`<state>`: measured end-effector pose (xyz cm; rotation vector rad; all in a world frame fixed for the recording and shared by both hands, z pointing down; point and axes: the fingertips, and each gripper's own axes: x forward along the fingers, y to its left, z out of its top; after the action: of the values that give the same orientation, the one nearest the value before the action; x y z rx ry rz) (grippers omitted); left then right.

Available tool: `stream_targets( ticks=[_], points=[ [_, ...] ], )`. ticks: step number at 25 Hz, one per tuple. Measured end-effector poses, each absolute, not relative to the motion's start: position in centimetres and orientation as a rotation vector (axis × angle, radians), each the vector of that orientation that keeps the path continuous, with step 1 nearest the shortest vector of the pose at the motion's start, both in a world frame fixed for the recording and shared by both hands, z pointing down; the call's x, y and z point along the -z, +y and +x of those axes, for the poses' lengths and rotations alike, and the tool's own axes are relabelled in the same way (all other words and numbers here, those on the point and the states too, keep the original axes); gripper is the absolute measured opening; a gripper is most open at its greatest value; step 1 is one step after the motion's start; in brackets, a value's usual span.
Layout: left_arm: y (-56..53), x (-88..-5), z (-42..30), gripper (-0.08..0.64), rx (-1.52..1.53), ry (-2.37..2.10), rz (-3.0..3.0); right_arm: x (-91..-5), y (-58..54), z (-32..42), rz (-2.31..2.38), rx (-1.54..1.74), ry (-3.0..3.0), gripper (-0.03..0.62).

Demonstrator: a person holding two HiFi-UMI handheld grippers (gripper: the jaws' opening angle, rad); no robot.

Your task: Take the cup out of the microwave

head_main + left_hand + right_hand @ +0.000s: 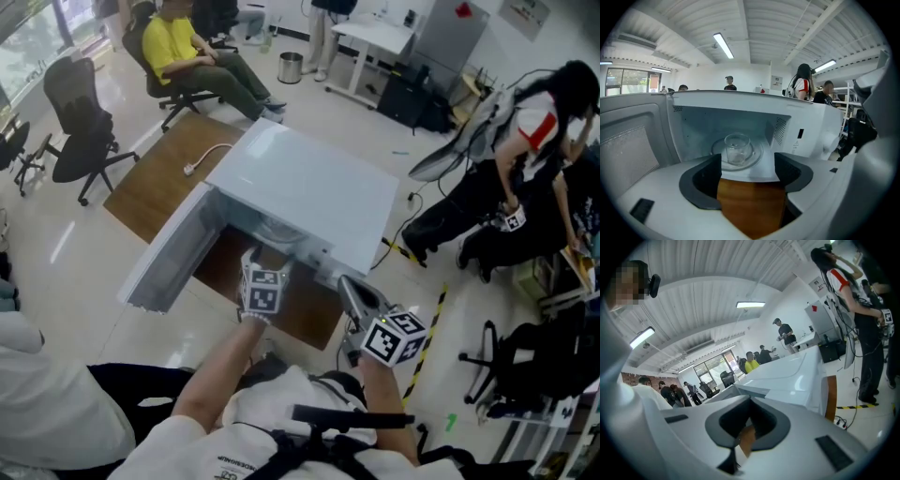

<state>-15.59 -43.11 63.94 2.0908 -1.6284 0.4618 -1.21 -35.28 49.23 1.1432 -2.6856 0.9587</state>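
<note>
A white microwave stands on a wooden table, its door swung open to the left. Inside, a clear glass cup stands upright on the glass turntable. My left gripper is open just in front of the opening, with the cup beyond its fingertips and nothing between them. In the head view the left gripper sits at the mouth of the cavity, and the cup is hidden there. My right gripper hovers by the microwave's front right corner, and its jaws look shut and empty.
A white cable with a plug lies on the table behind the microwave. A person in yellow sits on a chair at the back, and another person bends over at the right. Office chairs stand to the left.
</note>
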Motion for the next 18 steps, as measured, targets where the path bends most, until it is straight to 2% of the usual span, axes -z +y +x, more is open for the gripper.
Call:
stream_targets(
  ticks=[6,18],
  points=[
    [-47.6,-66.7,-16.6,0.394,-0.513,-1.648,2.088,-49.0,-36.2,-1.3,1.193,-0.952,-2.682,0.006],
    [-53.4,-70.3,-15.6,0.416,-0.592,-1.617,2.128,-49.6,-37.1,-0.9,1.282,-0.957,-2.632,0.006]
  ],
)
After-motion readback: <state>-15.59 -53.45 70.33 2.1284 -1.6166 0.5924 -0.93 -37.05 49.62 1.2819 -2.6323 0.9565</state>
